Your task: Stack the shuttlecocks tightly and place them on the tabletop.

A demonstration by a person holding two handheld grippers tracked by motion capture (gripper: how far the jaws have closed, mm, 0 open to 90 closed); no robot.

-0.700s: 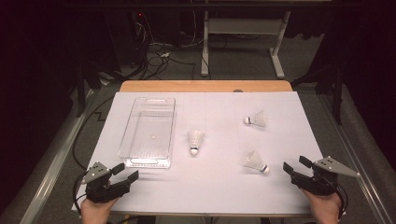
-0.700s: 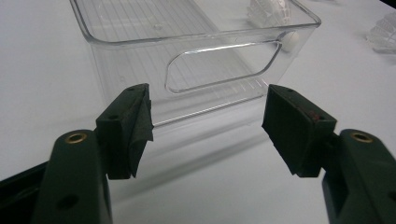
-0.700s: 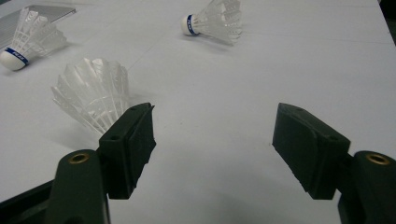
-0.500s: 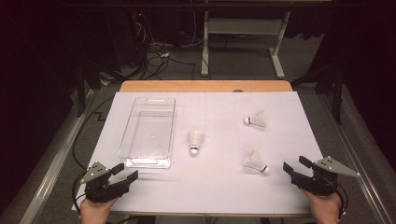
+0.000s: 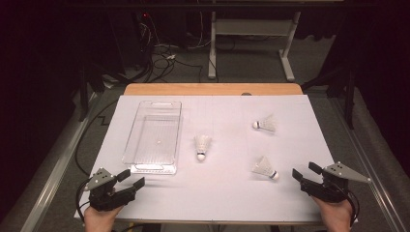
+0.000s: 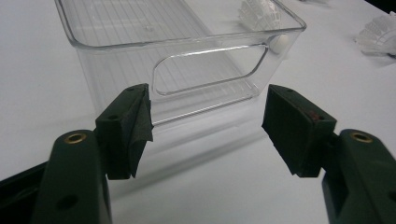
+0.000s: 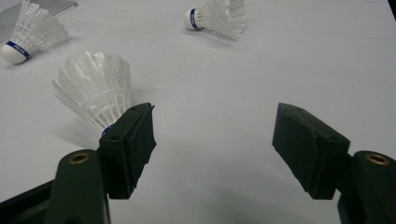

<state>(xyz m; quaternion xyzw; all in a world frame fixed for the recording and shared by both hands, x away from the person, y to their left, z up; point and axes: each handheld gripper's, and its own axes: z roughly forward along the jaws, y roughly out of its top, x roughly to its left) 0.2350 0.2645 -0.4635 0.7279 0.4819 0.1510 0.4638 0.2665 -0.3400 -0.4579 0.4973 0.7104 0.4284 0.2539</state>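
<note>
Your right tongs (image 5: 303,171) and left tongs (image 5: 131,179) both gape wide, gripping nothing. Just beside the right tongs lies the nearest shuttlecock (image 5: 264,167), white-feathered with a blue-banded cork, well right of the clear tray (image 5: 145,166) on the tabletop (image 5: 217,193).

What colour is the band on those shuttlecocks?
Blue, around the white cork of each shuttlecock; clearest in the right gripper view.

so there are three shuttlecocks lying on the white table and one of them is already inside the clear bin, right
Not quite: the clear bin is empty. The high view shows all three shuttlecocks lying on the white table, outside it.
</note>
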